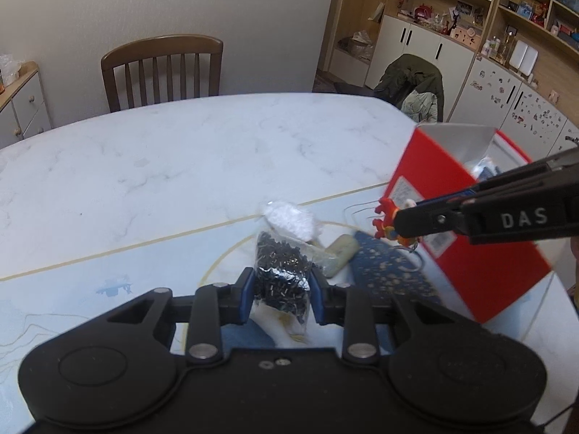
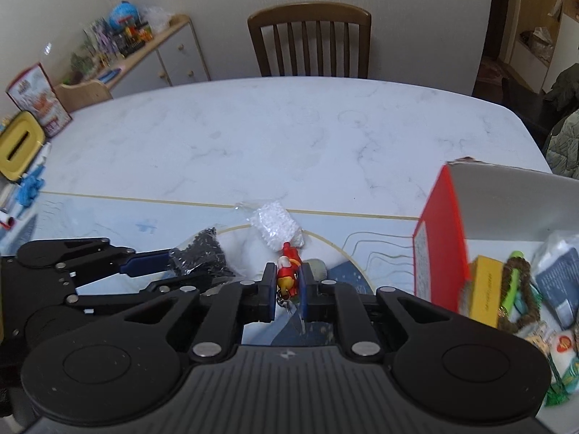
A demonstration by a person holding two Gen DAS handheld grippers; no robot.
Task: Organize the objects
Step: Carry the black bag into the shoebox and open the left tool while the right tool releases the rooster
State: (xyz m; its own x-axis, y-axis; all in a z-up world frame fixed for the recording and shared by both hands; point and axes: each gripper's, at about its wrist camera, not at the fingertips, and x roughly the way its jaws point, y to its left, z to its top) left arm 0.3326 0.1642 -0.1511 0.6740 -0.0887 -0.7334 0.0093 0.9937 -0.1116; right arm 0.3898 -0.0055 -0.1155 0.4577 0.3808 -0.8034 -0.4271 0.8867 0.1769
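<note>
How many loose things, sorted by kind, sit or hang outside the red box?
Clear bags of small pieces: 2, black pieces in the left gripper, white pieces on the table.
Red figure keychain: 1, in the right gripper.
Pale green pad: 1.
Total: 4.

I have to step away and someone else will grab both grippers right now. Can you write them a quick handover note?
Left gripper: shut on the bag of black pieces, held just above the table.
Right gripper: shut on the red toy keychain, beside the red box.
Done: the red box is open and already holds a yellow packet and other small items.
Left on the table: the bag of white beads and a pale oval item.
Probably next: drop the keychain and the black bag into the box, then collect those two.
</note>
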